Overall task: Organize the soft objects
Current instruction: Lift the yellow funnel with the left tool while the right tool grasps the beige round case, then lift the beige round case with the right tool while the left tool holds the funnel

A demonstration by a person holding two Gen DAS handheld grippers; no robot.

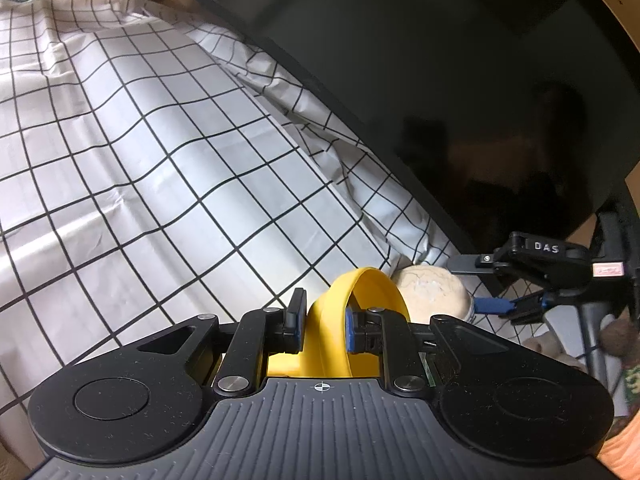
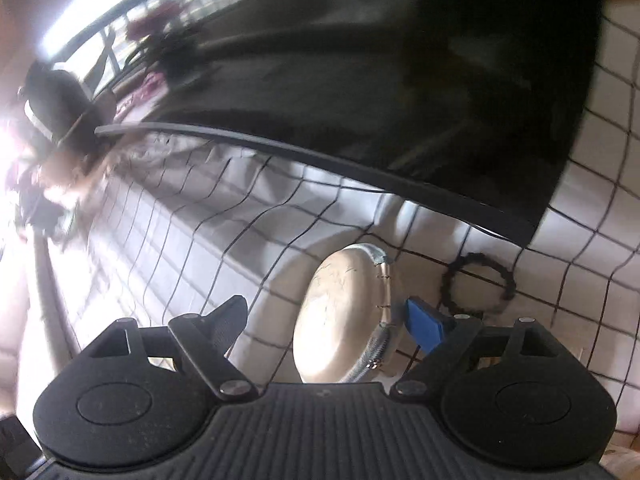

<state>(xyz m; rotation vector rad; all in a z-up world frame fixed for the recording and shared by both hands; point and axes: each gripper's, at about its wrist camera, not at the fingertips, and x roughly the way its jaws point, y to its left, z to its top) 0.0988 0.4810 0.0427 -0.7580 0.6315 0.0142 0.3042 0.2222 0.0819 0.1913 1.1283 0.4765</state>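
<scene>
Cloth [image 1: 132, 168], white with a black grid, covered the whole work surface and lay rumpled where it met a big dark glossy panel [image 1: 420, 64] that filled the upper right of the left wrist view and most of the top of the right wrist view. Folds of the cloth bunched along the panel's lower edge. Left gripper [image 1: 323, 320] sat low in its own view, jaws clenched on a yellow band [image 1: 340, 320], a wide flat loop that arched up between the pads and ran back toward the gripper body; blue padding showed on the right finger. Cream pouch [image 2: 340, 312], rounded and soft-looking with a zip along one side, rested on the cloth just beyond the yellow band in the left wrist view, close under the panel's edge. Right gripper [image 2: 328, 316] hung over that pouch with its jaws spread wide, one finger to either side of it; the pads did not press on it, so the pouch lay released on the cloth. In the left wrist view the right gripper came in from the right, its blue-tipped finger just beside the pouch. Black hair tie [image 2: 476, 284], a thin crinkled ring, lay flat on the cloth to the right of the pouch, near it but apart, just below the panel's corner. Background at the far left of the right wrist view was blurred and overexposed; nothing there could be told.
</scene>
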